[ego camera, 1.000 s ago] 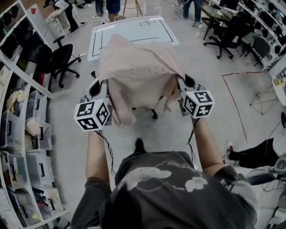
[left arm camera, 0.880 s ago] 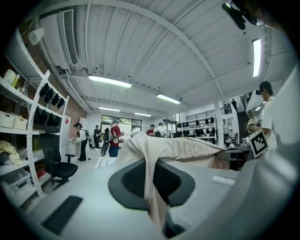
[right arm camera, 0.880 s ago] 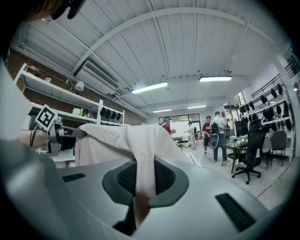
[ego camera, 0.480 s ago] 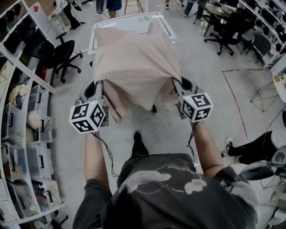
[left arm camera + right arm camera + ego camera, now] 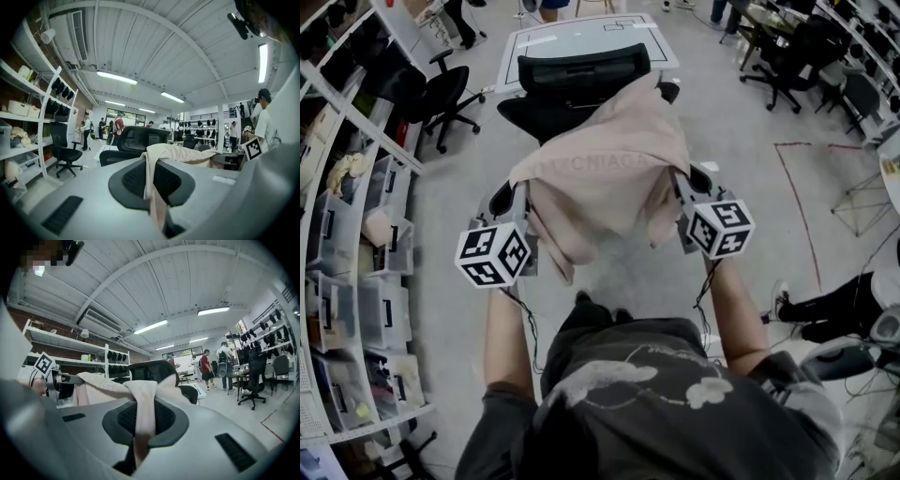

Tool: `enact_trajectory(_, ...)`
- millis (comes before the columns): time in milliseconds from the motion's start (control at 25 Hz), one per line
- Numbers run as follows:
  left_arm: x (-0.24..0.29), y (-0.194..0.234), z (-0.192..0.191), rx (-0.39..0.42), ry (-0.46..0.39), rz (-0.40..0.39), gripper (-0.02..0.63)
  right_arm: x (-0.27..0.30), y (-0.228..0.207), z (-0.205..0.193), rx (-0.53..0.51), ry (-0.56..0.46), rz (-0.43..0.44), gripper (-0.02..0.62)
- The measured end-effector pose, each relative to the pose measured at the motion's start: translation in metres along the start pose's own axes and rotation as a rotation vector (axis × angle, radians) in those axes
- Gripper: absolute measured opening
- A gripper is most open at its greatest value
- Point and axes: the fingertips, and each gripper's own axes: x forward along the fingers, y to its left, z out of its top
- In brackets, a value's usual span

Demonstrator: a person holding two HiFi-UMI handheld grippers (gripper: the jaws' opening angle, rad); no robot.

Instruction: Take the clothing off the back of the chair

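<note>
A pale pink garment [image 5: 600,169] hangs stretched between my two grippers, in front of the person's chest. The left gripper [image 5: 512,195] is shut on its left edge, and the cloth runs down between the jaws in the left gripper view [image 5: 151,164]. The right gripper [image 5: 687,180] is shut on the right edge, with a fold of the cloth [image 5: 144,408] pinched between its jaws. The black mesh-back chair [image 5: 581,75] stands just beyond the garment, its back bare. The garment's far corner still lies near the chair's right armrest; I cannot tell if it touches.
Shelving with plastic bins [image 5: 356,234] runs along the left. A white table [image 5: 581,42] stands behind the chair and another black office chair [image 5: 441,94] to its left. Red floor tape [image 5: 797,197] and a person's leg [image 5: 825,319] are at the right. People stand far off [image 5: 206,366].
Both grippers have drawn back toward the person with the garment. The chair back, covered by the cloth before, now shows bare beyond it.
</note>
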Motion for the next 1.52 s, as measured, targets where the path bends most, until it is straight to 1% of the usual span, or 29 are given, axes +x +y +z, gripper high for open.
enact_trajectory(160,-0.014,-0.004,-0.025,-0.078,0.029,-0.039,0.005,-0.010,0.003,-0.013,0.028,0.019,-0.027,-0.003)
enact_trajectory(280,-0.022,-0.006,-0.042,-0.106,0.059,-0.058,0.005,-0.021,0.007,-0.025,0.035,0.046,-0.046,-0.003)
enact_trajectory(400,-0.033,-0.008,-0.046,-0.122,0.068,-0.082,0.005,-0.034,0.015,-0.028,0.017,0.054,-0.074,-0.003)
enact_trajectory(560,-0.054,-0.009,-0.049,-0.120,0.077,-0.113,0.005,-0.050,0.030,-0.026,0.017,0.045,-0.121,-0.003)
enact_trajectory(800,-0.088,-0.001,-0.047,-0.120,0.068,-0.140,0.005,-0.076,0.066,-0.025,0.009,0.032,-0.159,-0.003)
enact_trajectory(1080,-0.130,-0.006,-0.052,-0.120,0.065,-0.158,0.005,-0.116,0.098,-0.031,-0.005,0.037,-0.164,-0.003)
enact_trajectory(1400,-0.185,-0.010,-0.066,-0.127,0.071,-0.184,0.005,-0.161,0.139,-0.048,0.006,0.048,-0.172,-0.003)
enact_trajectory(1520,-0.202,-0.012,-0.064,-0.127,0.067,-0.188,0.005,-0.172,0.150,-0.045,0.007,0.040,-0.169,-0.003)
